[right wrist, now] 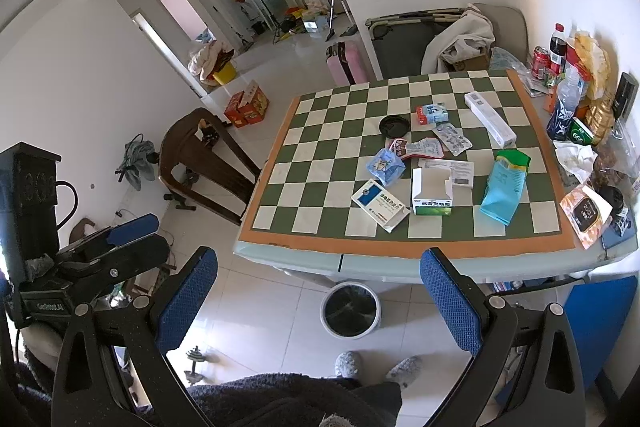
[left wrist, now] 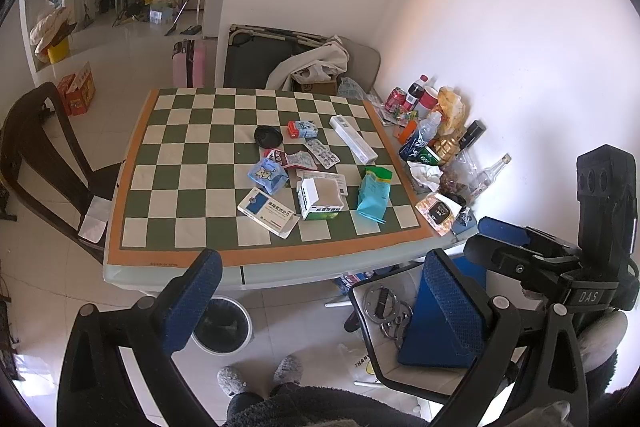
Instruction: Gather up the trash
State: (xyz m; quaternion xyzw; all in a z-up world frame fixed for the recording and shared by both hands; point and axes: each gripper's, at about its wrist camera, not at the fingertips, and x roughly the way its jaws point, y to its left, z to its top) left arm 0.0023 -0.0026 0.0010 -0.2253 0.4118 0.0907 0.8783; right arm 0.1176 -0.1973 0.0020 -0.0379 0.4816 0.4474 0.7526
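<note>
Gripper (right wrist: 320,299) open; trash (right wrist: 430,193) scattered, crumpled

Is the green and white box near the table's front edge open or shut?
Open. The green and white box has its top flaps raised, and the bare cardboard interior shows in both views.

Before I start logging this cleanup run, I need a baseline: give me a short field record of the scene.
surface: checkered table mat
litter: open green-and-white medicine box, blue-and-white medicine box, teal pouch, black lid, long white box
bin: white trash can, on the floor by the table's near edge
left gripper: open, empty
right gripper: open, empty
collected so far: nothing visible in bin
</note>
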